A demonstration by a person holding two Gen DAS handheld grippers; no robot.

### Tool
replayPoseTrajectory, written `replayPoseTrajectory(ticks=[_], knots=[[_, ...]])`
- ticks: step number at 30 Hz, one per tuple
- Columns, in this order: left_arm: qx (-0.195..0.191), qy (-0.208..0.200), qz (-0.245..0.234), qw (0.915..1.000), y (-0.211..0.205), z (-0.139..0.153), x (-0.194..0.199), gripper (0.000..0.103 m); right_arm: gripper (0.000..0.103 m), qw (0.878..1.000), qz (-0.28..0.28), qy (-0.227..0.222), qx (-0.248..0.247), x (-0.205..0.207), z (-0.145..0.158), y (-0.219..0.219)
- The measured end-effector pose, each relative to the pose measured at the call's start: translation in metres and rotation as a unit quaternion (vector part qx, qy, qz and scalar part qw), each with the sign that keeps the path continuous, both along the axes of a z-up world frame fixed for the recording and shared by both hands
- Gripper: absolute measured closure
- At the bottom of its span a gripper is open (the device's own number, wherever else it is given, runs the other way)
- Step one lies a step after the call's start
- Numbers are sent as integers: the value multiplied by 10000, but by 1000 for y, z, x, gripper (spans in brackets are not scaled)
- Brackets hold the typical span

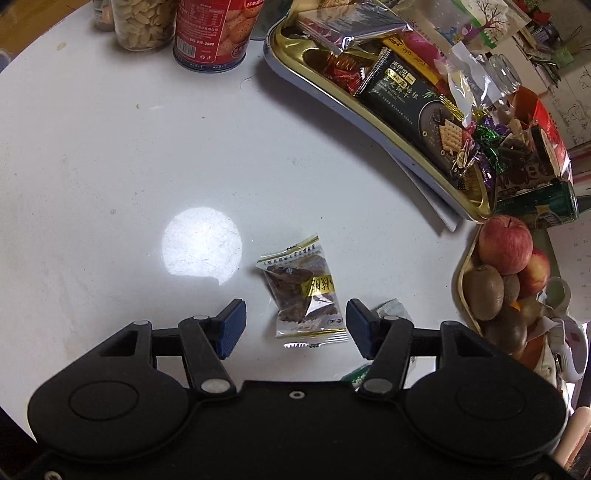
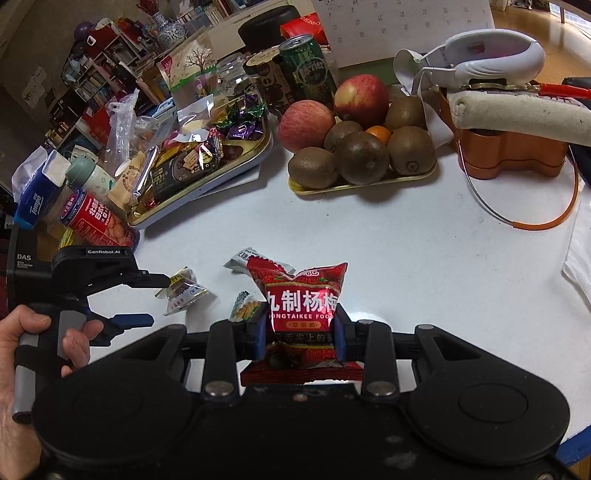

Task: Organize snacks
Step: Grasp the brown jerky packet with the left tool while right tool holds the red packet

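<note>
A red plum snack packet (image 2: 301, 295) sits upright between the pads of my right gripper (image 2: 301, 325), which is shut on it just above the white table. My left gripper (image 1: 295, 310) stands open, pointing down. A clear-wrapped brown snack (image 1: 306, 291) lies on the table between its blue pads, touching neither. In the right wrist view that left gripper (image 2: 159, 300) hangs over the same snack (image 2: 183, 290). Two small packets, one white (image 2: 240, 260) and one green (image 2: 245, 308), lie close by. The gold snack tray (image 1: 474, 199) is heaped with wrapped snacks.
A fruit tray (image 2: 351, 186) with apples and kiwis stands beyond the packets. A red biscuit can (image 1: 210, 33) and a jar of nuts (image 1: 142, 22) stand at the table's far side. An orange container (image 2: 517, 155) sits at the right. A person's hand (image 2: 22, 332) grips the left gripper's handle.
</note>
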State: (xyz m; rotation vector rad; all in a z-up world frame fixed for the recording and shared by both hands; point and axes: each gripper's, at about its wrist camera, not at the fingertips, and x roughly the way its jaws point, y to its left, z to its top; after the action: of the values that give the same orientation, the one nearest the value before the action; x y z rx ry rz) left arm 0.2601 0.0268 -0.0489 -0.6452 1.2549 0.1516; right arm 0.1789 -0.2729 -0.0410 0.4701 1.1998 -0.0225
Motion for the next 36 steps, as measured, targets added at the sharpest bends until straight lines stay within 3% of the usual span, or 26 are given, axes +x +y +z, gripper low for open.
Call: replayPoseTrajectory(ticks=[11, 24, 28, 36], knots=[[588, 119, -131, 9981, -23, -18, 16, 40, 67, 9996, -115, -178, 161, -3, 10, -8], [931, 138, -180, 9954, -32, -27, 25, 40, 67, 9994, -134, -244, 193, -3, 13, -8], [1175, 179, -311, 9924, -33, -24, 26, 53, 67, 9994, -145, -249, 205, -2, 13, -9], [1190, 56, -363, 9922, -31, -24, 23, 55, 67, 9995, -96, -230, 209, -1, 12, -6]])
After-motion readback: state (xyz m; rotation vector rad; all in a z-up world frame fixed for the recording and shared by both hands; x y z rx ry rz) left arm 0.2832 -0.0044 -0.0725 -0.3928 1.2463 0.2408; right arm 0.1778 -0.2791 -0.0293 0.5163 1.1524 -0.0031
